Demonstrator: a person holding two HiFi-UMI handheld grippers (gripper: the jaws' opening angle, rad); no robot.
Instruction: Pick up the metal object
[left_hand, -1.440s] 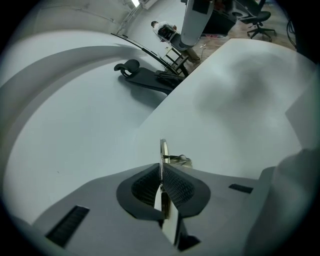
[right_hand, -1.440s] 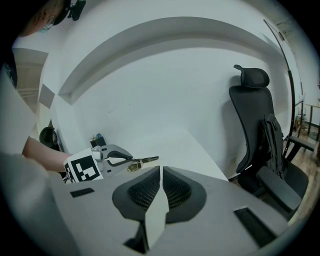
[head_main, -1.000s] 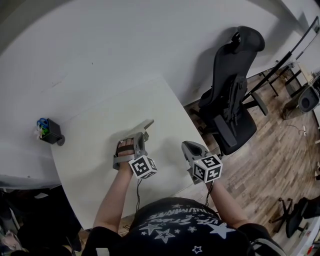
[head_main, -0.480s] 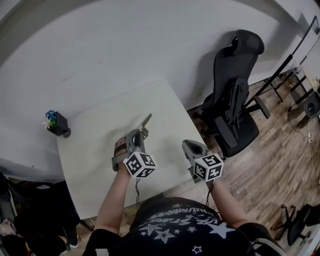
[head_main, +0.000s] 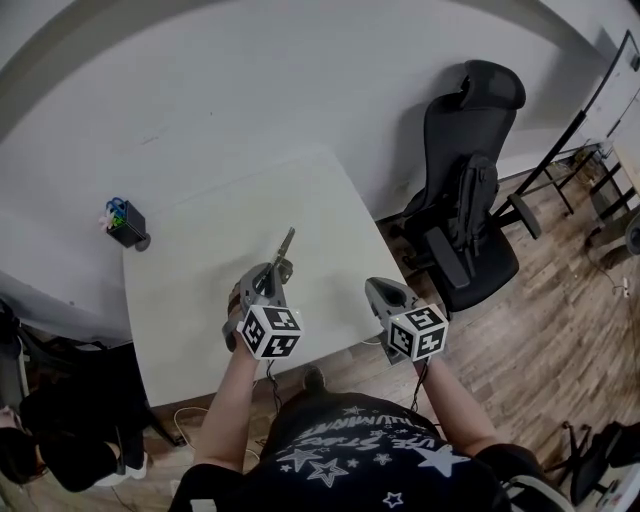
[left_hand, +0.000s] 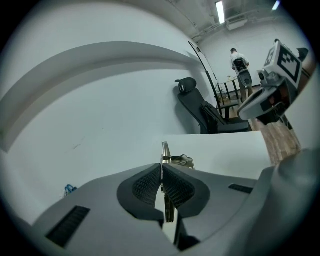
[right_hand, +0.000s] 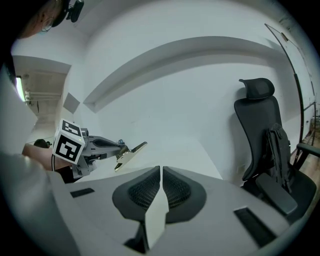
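Two grippers are showing in the head view, one in each hand of the person. The left gripper (head_main: 279, 270) is holding the one metal object (head_main: 286, 244). In the left gripper view its two jaws are pressing almost together, with only the thin metal plate between the ribbed pads. The object is standing edge-on there and is sticking out beyond the jaw tips, pointing forward toward the wall. It is being held over the middle of the one white table (head_main: 190, 285). In the right gripper view it is looking raised above the table top, flat and tilted up at its far end.

The right gripper (head_main: 372, 288) is hovering near the right edge of the table, well apart from the object. Its two jaws are lying together and are gripping nothing. Only the pale table is showing beyond them.

Each gripper is carrying one cube with square markers, so two cubes are showing: the left cube (head_main: 270, 332) and the right cube (head_main: 418, 333).

One black office chair (head_main: 470, 200) is standing on the wooden floor to the right of the table, near the wall. One small black holder (head_main: 128, 228) with blue and green things inside is sitting by the far left corner of the table.
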